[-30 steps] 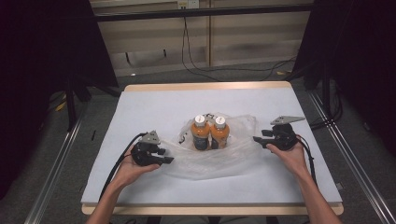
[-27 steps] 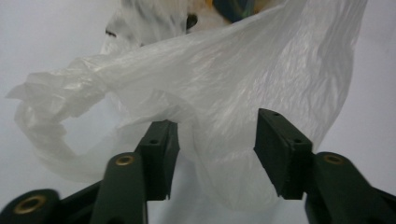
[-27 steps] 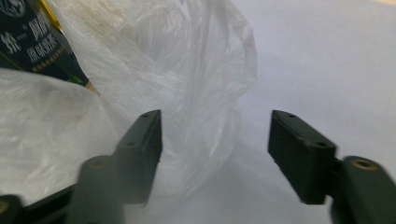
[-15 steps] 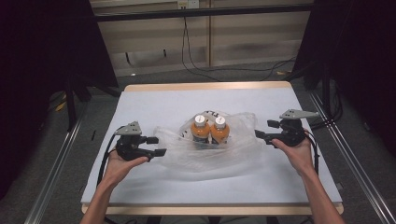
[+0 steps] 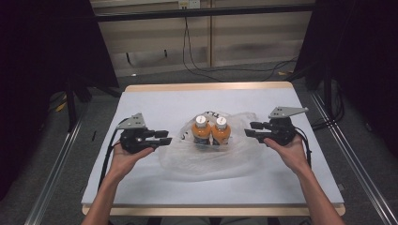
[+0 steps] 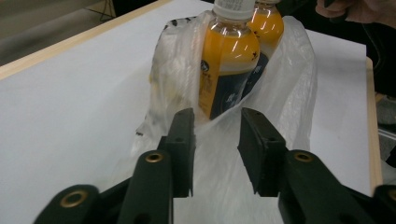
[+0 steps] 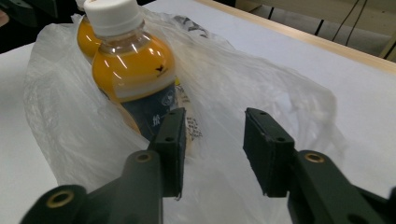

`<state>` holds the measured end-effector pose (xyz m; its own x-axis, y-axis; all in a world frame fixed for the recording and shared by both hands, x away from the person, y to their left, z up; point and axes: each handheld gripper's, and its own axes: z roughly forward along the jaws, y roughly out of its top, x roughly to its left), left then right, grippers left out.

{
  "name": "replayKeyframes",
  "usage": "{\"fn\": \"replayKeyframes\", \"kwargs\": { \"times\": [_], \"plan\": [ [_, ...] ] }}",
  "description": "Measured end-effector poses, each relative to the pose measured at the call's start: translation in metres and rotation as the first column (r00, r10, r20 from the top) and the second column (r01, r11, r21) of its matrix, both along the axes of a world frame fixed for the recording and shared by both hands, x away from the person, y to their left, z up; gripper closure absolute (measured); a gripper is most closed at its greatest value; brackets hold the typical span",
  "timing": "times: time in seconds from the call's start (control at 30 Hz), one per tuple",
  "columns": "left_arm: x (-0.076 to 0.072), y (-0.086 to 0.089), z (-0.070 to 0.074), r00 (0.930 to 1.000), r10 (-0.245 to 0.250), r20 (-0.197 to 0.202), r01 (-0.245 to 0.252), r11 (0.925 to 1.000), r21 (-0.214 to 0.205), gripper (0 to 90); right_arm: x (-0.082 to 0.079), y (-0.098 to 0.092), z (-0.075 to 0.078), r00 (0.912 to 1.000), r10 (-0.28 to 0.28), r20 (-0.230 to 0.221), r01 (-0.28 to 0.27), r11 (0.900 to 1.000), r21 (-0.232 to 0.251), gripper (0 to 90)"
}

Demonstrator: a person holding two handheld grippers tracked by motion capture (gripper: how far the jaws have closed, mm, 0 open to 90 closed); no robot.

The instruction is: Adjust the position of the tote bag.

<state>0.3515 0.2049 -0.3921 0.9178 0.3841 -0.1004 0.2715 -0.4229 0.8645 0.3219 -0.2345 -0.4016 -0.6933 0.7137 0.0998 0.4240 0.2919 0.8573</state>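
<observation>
Flanking two orange bottles (image 5: 211,131) in a clear plastic bag (image 5: 206,157), the left gripper (image 5: 162,137) and right gripper (image 5: 249,132) hold fingers parted, empty.

At frame centre, the thin bag (image 5: 206,157) is translucent crinkled plastic; the glossy clear-plastic bottles (image 5: 211,133) (caps matt white) stand on a matt white table (image 5: 155,105) edged in pale wood.
</observation>
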Motion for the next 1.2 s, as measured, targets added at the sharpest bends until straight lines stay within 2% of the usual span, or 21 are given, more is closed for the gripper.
{"fn": "replayKeyframes", "kwargs": {
  "times": [0.1, 0.13, 0.3, 0.37, 0.4, 0.47, 0.53, 0.63, 0.67, 0.7, 0.73, 0.77, 0.8, 0.87, 0.93, 1.0, 1.07, 1.1, 1.13, 1.17, 1.2],
  "plan": [
    [0.008, -0.024, -0.001, 0.9996, -0.018, 0.02, 0.017, 0.9986, 0.05, 72.2, 0.006, 0.009, 0.0, 0.9996, 0.027, -0.004, -0.027, 0.9995, -0.016, 70.2],
    [0.009, -0.029, -0.001, 0.9995, -0.014, 0.027, 0.013, 0.9987, 0.05, 77.8, 0.008, 0.013, 0.0, 0.9992, 0.038, -0.01, -0.038, 0.9991, -0.02, 73.4],
    [0.021, -0.052, -0.002, 0.9985, -0.052, 0.015, 0.05, 0.9904, 0.129, 89.2, 0.022, 0.034, -0.006, 0.9937, 0.098, -0.054, -0.102, 0.9922, -0.073, 84.2],
    [0.023, -0.056, -0.005, 0.9985, -0.055, 0.003, 0.054, 0.9897, 0.132, 90.0, 0.025, 0.037, -0.008, 0.993, 0.1, -0.063, -0.105, 0.9904, -0.09, 84.0],
    [0.026, -0.061, -0.012, 0.998, -0.063, -0.001, 0.062, 0.9861, 0.154, 90.0, 0.028, 0.041, -0.013, 0.992, 0.097, -0.08, -0.106, 0.987, -0.121, 86.4],
    [0.029, -0.064, -0.02, 0.9981, -0.059, -0.019, 0.061, 0.9804, 0.187, 90.0, 0.03, 0.044, -0.017, 0.9893, 0.108, -0.098, -0.12, 0.9845, -0.128, 88.6],
    [0.032, -0.067, -0.028, 0.9976, -0.059, -0.037, 0.065, 0.9767, 0.204, 90.0, 0.032, 0.048, -0.022, 0.9859, 0.117, -0.12, -0.134, 0.9796, -0.15, 89.7],
    [0.03, -0.069, -0.031, 0.9969, -0.067, -0.041, 0.075, 0.9736, 0.216, 90.0, 0.032, 0.049, -0.026, 0.9838, 0.125, -0.128, -0.144, 0.9778, -0.152, 90.0],
    [0.027, -0.075, -0.037, 0.9958, -0.08, -0.044, 0.088, 0.9701, 0.226, 90.0, 0.033, 0.051, -0.029, 0.9787, 0.142, -0.148, -0.166, 0.9713, -0.17, 90.0],
    [0.026, -0.077, -0.039, 0.9954, -0.089, -0.036, 0.095, 0.9609, 0.26, 90.0, 0.033, 0.051, -0.03, 0.9765, 0.147, -0.157, -0.175, 0.9685, -0.177, 90.0],
    [0.026, -0.079, -0.043, 0.9948, -0.093, -0.041, 0.101, 0.9584, 0.267, 90.0, 0.034, 0.051, -0.032, 0.974, 0.154, -0.166, -0.183, 0.9669, -0.177, 90.0],
    [0.026, -0.079, -0.043, 0.9948, -0.093, -0.041, 0.101, 0.9584, 0.267, 90.0, 0.034, 0.051, -0.032, 0.974, 0.154, -0.166, -0.183, 0.9669, -0.177, 90.0],
    [0.026, -0.08, -0.049, 0.9934, -0.097, -0.061, 0.109, 0.9617, 0.252, 90.0, 0.035, 0.052, -0.034, 0.9736, 0.151, -0.171, -0.182, 0.9665, -0.181, 90.0],
    [0.027, -0.08, -0.06, 0.9923, -0.089, -0.086, 0.108, 0.9602, 0.258, 90.0, 0.042, 0.051, -0.043, 0.9703, 0.14, -0.197, -0.178, 0.9656, -0.19, 90.0],
    [0.026, -0.079, -0.063, 0.9925, -0.083, -0.09, 0.105, 0.9565, 0.272, 90.0, 0.043, 0.05, -0.048, 0.9691, 0.13, -0.21, -0.173, 0.9637, -0.203, 90.0],
    [0.024, -0.08, -0.066, 0.9894, -0.108, -0.097, 0.134, 0.94, 0.314, 90.0, 0.043, 0.051, -0.054, 0.9686, 0.121, -0.217, -0.172, 0.9565, -0.236, 89.9],
    [0.023, -0.083, -0.069, 0.9889, -0.119, -0.089, 0.143, 0.9188, 0.368, 90.0, 0.045, 0.05, -0.059, 0.9699, 0.098, -0.223, -0.155, 0.9539, -0.257, 90.0],
    [0.021, -0.085, -0.071, 0.99, -0.111, -0.086, 0.136, 0.9118, 0.387, 90.0, 0.045, 0.051, -0.061, 0.9693, 0.093, -0.228, -0.153, 0.9517, -0.266, 90.0],
    [0.02, -0.086, -0.073, 0.9905, -0.112, -0.079, 0.135, 0.8994, 0.416, 90.0, 0.046, 0.051, -0.064, 0.9715, 0.091, -0.219, -0.154, 0.9453, -0.288, 89.9],
    [0.018, -0.086, -0.074, 0.9911, -0.116, -0.064, 0.133, 0.8869, 0.443, 90.0, 0.045, 0.051, -0.067, 0.9692, 0.082, -0.232, -0.153, 0.9399, -0.305, 89.8],
    [0.017, -0.085, -0.073, 0.9917, -0.108, -0.07, 0.127, 0.8866, 0.445, 90.0, 0.045, 0.052, -0.069, 0.9716, 0.075, -0.224, -0.15, 0.9274, -0.343, 90.0]
  ]
}}
